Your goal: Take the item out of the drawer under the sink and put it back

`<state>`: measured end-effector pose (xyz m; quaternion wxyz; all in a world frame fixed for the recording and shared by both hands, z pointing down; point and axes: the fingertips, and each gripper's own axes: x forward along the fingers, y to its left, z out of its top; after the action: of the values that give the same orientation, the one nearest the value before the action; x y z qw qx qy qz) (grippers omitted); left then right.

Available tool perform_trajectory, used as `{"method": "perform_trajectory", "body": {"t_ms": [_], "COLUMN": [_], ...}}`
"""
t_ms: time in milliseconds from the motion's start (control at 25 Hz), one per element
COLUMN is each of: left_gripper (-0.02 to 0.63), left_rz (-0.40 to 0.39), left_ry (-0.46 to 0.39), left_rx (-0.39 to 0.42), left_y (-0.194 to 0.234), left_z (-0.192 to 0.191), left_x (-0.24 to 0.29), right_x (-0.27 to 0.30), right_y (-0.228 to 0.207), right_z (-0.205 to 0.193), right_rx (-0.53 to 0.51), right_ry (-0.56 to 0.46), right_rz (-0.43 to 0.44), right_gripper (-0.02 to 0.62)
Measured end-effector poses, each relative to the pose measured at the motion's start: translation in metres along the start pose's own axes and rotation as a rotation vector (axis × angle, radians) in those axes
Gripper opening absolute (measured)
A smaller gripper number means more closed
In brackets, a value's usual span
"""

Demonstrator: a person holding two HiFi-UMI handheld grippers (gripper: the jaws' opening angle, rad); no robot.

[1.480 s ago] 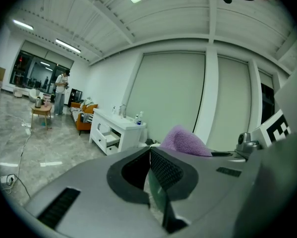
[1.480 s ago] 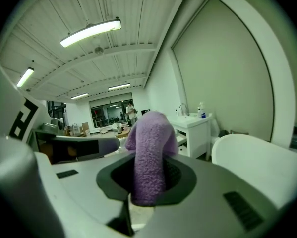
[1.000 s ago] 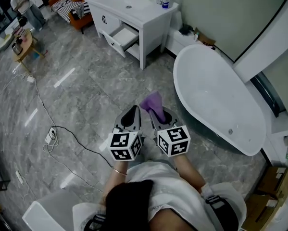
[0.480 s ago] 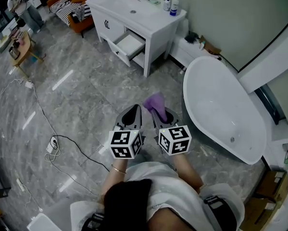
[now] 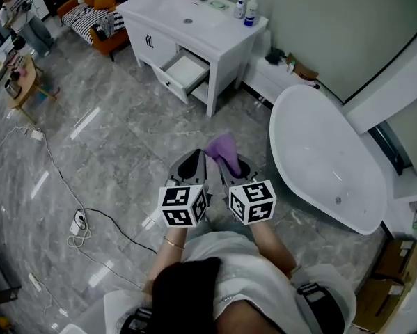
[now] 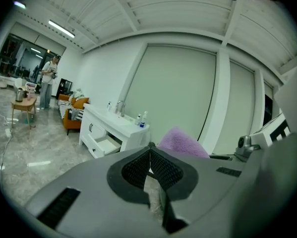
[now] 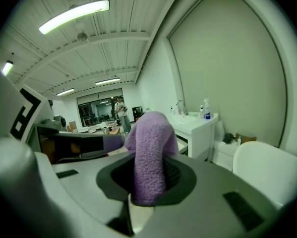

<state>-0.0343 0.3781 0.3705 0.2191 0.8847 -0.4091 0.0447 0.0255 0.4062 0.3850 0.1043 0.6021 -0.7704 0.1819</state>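
While your right gripper [image 7: 148,180] is clamped on the purple cloth [image 7: 150,138], pinching its lower end so the rest stands up and flops over, your left gripper [image 6: 149,155] has its jaws together on nothing. Both are well short of the vanity [image 5: 218,21], whose drawer [image 5: 185,68] stands pulled out. The cloth looks light, soft and limp; a pinch on a bunched fold should hold, though it will likely sag.

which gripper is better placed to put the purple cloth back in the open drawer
Right. The right gripper has its jaws shut on the purple cloth; the left gripper has jaws together, nothing between them. The open drawer lies ahead of both.
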Motion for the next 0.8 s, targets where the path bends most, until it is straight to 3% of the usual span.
{"method": "perform_trajectory", "body": {"t_ms": [480, 800], "left_gripper": [0.005, 0.005], "left_rz": [0.008, 0.038], "left_ry": [-0.001, -0.015], "left_rx": [0.004, -0.008], "left_y": [0.017, 0.036], "left_z": [0.019, 0.033], "left_x": [0.025, 0.071], "right_x": [0.035, 0.079], "right_y": [-0.009, -0.039], "right_z": [0.017, 0.036], "right_rx": [0.002, -0.007], "right_ry": [-0.011, -0.005], "right_rz": [0.012, 0.039], "right_gripper": [0.069, 0.069]}}
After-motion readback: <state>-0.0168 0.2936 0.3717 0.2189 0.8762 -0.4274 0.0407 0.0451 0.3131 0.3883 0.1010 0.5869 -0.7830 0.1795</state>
